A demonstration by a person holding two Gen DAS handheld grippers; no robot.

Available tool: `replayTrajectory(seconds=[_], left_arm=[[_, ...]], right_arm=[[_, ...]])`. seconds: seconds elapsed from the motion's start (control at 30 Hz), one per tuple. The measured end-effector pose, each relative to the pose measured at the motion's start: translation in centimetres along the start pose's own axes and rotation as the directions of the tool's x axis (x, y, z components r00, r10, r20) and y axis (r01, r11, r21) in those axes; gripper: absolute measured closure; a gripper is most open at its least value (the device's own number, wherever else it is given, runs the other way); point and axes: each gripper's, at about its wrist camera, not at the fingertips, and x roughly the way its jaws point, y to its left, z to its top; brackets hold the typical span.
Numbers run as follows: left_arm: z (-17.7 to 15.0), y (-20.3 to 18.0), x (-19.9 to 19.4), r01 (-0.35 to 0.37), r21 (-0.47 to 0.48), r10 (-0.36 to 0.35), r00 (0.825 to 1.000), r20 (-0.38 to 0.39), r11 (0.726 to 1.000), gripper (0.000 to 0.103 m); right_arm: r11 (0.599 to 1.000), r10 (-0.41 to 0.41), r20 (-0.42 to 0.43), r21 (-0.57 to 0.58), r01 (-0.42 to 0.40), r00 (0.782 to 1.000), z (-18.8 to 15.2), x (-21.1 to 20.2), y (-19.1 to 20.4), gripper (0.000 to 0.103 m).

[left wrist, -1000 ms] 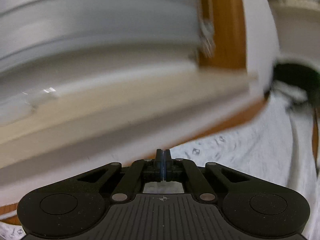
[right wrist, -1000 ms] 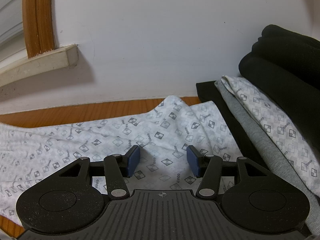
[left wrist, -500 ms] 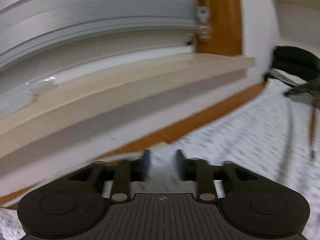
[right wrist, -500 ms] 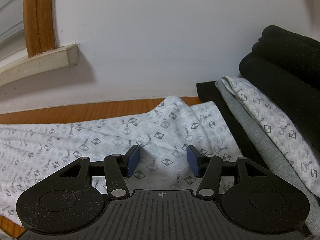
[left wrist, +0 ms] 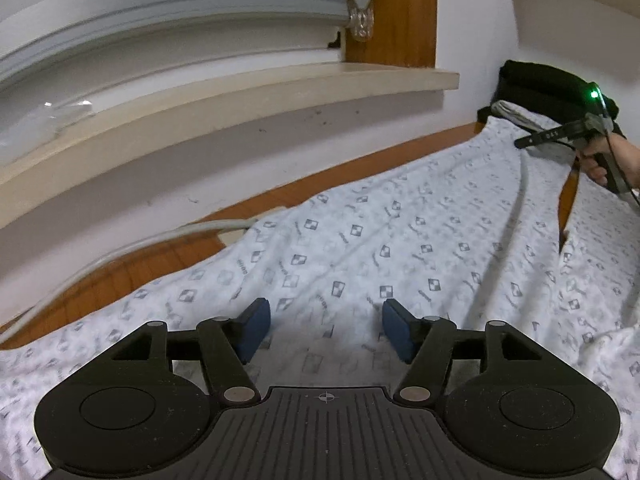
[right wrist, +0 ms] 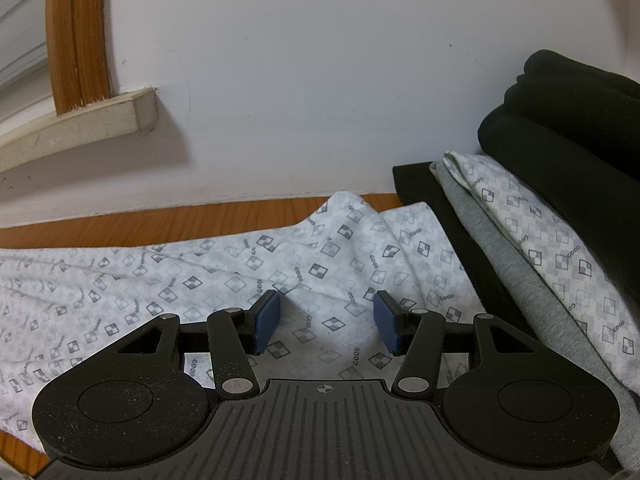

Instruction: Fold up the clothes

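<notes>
The table [left wrist: 172, 256] is carrying everything. Its bare wood is showing only as a strip along the wall from 9 to 1 o'clock in the left wrist view, since cloth is covering the rest.

The garment [left wrist: 400, 248], white with a small checked print, is lying spread flat over the table. It is running from under the left gripper at 6 o'clock out toward 2 o'clock, where the right gripper is working. It is probably laid out long so that each hand can take one end and the fold comes out even.

The stack [right wrist: 540, 216] of folded clothes is sitting at 3 o'clock in the right wrist view, against the wall. Black, grey and printed pieces are lying under a black roll, and the garment's far edge is reaching just beside it. It is most likely parked there to keep the working area free.

A cable [left wrist: 120, 256] is trailing along the wood at 9 o'clock in the left wrist view, with its end slipping under the garment's edge.

The left gripper [left wrist: 326, 330] is hanging low over the garment at 6 o'clock. Its jaws are opening, with flat cloth lying below the gap and neither pad pinching it.

The right gripper [right wrist: 326, 326] is hovering over the cloth near the stack. Its fingers are standing spread, with a soft ridge of cloth rising ahead of the gap and nothing pinched; it looks set to take the fabric.
</notes>
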Motion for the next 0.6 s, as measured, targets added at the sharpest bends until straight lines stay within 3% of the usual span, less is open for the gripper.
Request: replayTrajectory(seconds=[0.13, 0.23, 0.4, 0.47, 0.6], left_arm=[[-1.8, 3.2, -5.3, -0.067, -0.086, 0.072, 0.996, 0.06, 0.994, 0.035], [-4.1, 7.2, -10.3, -0.146, -0.184, 0.164, 0.982, 0.088, 0.972, 0.033], [-9.4, 13.4, -17.9, -0.301, -0.39, 0.329, 0.944, 0.006, 0.87, 0.033], [-11.0, 13.8, -19.9, -0.32, -0.417, 0.354, 0.935, 0.004, 0.851, 0.033], [-13.5, 12.6, -22.2, -0.289, -0.436, 0.326, 0.945, 0.01, 0.852, 0.036]], right_arm=[[1.0, -0.001, 0.0, -0.001, 0.001, 1.0, 0.1, 0.0, 0.0, 0.05], [1.0, 0.0, 0.0, 0.0, 0.0, 1.0, 0.1, 0.0, 0.0, 0.05], [1.0, 0.0, 0.0, 0.001, 0.0, 1.0, 0.1, 0.0, 0.0, 0.05], [1.0, -0.001, 0.0, -0.001, 0.001, 1.0, 0.1, 0.0, 0.0, 0.05], [1.0, -0.003, -0.001, -0.002, 0.003, 1.0, 0.1, 0.0, 0.0, 0.05]])
